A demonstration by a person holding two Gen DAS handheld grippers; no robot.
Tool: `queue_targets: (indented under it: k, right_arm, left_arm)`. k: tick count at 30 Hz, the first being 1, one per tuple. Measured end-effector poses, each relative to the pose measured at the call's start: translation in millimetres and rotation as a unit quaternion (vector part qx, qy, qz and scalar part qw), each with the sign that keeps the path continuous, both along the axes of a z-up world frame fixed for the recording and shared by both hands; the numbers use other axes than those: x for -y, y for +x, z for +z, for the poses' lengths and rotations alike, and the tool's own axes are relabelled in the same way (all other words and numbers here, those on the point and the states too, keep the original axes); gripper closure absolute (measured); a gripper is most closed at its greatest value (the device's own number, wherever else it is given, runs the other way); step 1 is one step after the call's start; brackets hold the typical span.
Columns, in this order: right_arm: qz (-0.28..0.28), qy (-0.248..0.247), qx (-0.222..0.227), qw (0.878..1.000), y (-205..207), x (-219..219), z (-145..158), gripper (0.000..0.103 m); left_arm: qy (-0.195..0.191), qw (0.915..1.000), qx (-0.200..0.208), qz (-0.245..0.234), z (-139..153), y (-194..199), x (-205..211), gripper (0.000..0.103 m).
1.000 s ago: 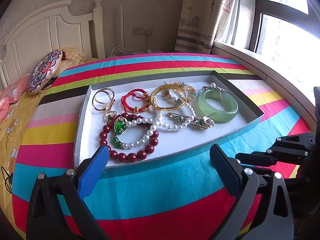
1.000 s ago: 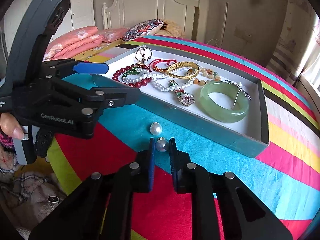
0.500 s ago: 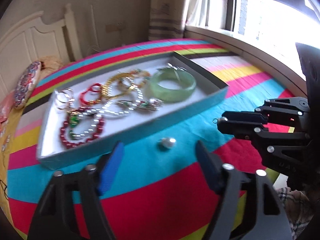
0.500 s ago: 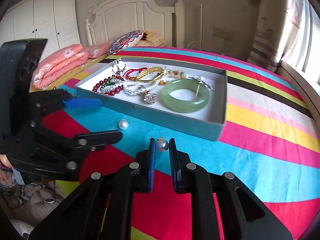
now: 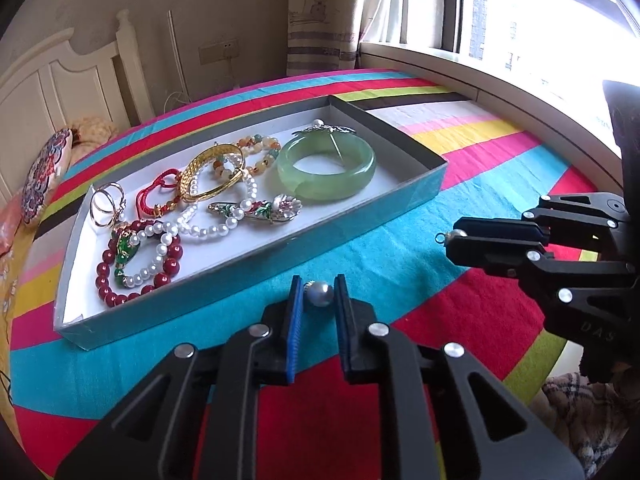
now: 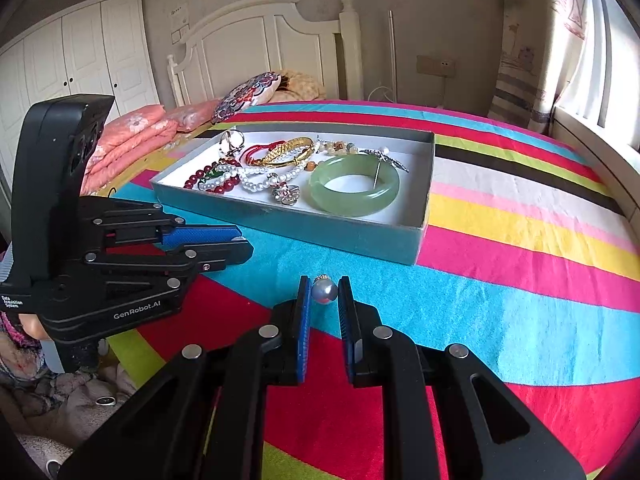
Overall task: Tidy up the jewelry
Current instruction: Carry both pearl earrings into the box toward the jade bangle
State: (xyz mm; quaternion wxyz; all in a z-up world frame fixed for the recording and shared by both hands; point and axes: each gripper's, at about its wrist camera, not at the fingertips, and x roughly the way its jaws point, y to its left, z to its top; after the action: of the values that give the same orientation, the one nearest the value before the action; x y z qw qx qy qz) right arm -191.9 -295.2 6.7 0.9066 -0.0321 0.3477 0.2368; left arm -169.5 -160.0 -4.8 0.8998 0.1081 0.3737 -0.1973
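Two pearl earrings, one per hand-held gripper: the left hand-held gripper, its jaws just closed, pinches one pearl earring; the right hand-held gripper clamps the other pearl earring. One jewelry box on the striped bed holds one jade bangle among tangled, overlapping bracelets that are hard to count.

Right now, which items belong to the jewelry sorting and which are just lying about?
Job:
- round white pearl earring in left claw
- matching pearl earring in right claw
- shallow grey cardboard tray
- pale green jade bangle

Lying about:
- round patterned cushion
- folded pink quilts
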Motion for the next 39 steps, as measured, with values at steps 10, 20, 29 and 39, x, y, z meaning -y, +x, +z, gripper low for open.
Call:
queue_targets:
  k: [10, 20, 29, 39]
  right_arm:
    - [-0.003, 0.003, 0.006, 1.000, -4.4, 1.8, 4.0, 0.087]
    - [0.001, -0.012, 0.032, 0.999, -1.5, -8.4, 24.5, 0.087]
    - [0.007, -0.048, 0.043, 0.998, 27.1, -19.6, 37.3, 0.087]
    - [0.024, -0.082, 0.028, 0.996, 64.6, -23.1, 40.3, 0.087]
  left_arm:
    - [-0.004, 0.9997, 0.025, -0.001, 16.2, -11.1, -2.1, 0.088]
    - [-0.011, 0.9985, 0.053, 0.004, 43.2, -13.3, -8.9, 0.088]
    - [-0.049, 0.9980, 0.039, -0.013, 65.7, 23.8, -5.3, 0.088]
    - [-0.073, 0.9965, 0.002, -0.041, 81.5, 77.3, 11.2, 0.088]
